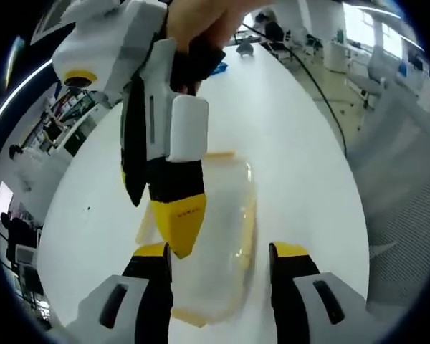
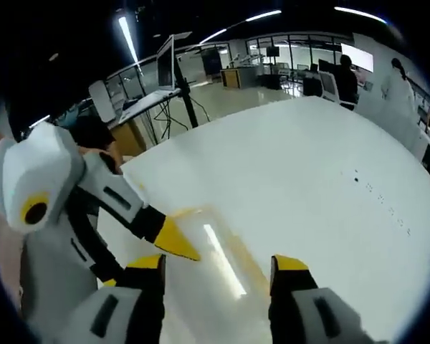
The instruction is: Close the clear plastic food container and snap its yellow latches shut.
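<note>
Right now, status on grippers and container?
Both grippers open, left gripper, right gripper, over the clear container. Lid on; latch state unclear. White table, nothing blocking.

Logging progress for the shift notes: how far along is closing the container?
Done: the lid looks laid over the clear container on the white table. In hand: the right gripper presses a yellow tip down on it, while the left gripper stands open around its near end. Left: the yellow latches; whether any has snapped is unclear.
</note>
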Motion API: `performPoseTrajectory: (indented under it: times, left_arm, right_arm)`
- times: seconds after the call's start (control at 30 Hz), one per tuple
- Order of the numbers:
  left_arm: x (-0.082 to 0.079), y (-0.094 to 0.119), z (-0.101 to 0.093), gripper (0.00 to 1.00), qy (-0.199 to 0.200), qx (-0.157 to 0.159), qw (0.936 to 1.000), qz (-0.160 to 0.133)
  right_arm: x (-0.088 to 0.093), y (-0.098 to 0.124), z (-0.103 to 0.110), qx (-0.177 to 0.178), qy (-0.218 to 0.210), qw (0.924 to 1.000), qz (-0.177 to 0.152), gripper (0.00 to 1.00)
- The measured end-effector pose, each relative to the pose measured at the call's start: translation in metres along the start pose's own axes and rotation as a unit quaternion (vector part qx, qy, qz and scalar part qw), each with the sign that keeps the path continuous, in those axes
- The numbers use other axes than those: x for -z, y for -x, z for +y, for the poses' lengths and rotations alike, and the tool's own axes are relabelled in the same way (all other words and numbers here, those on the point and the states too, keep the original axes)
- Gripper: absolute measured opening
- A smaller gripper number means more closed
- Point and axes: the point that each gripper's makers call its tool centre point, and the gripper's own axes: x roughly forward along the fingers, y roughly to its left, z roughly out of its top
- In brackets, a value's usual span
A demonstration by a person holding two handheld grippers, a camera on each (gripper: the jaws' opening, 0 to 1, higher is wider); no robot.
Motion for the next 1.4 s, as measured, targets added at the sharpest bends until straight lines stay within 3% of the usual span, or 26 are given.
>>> performPoseTrajectory:
  times: [0.13,0.37,0.53,0.9,1.27,1.4]
  left_arm:
    - [-0.001,0.007,0.004,0.53,0.02,-0.013,0.9996,-0.012]
    - [0.003,0.018,0.012,0.66,0.053,-0.032,0.9979,-0.019]
    - [0.008,0.024,0.019,0.67,0.073,-0.044,0.9961,-0.022]
    - [0.026,0.026,0.031,0.7,0.12,-0.04,0.9918,-0.015]
    - [0.037,0.018,0.035,0.67,0.098,-0.036,0.9945,0.008]
    - [0.036,0.014,0.035,0.61,0.093,-0.033,0.9951,0.005]
  right_arm:
    - [0.008,0.009,0.005,-0.001,-0.005,1.0,-0.003,0.6]
    - [0.024,0.026,0.009,0.012,0.016,0.9998,0.007,0.67]
    - [0.037,0.035,0.012,0.021,0.049,0.9984,0.021,0.75]
    - [0.058,0.034,0.014,0.032,0.083,0.9952,0.042,0.76]
    - [0.067,0.027,0.006,0.047,0.114,0.9905,0.061,0.74]
    - [0.065,0.026,0.004,0.049,0.121,0.9895,0.061,0.7]
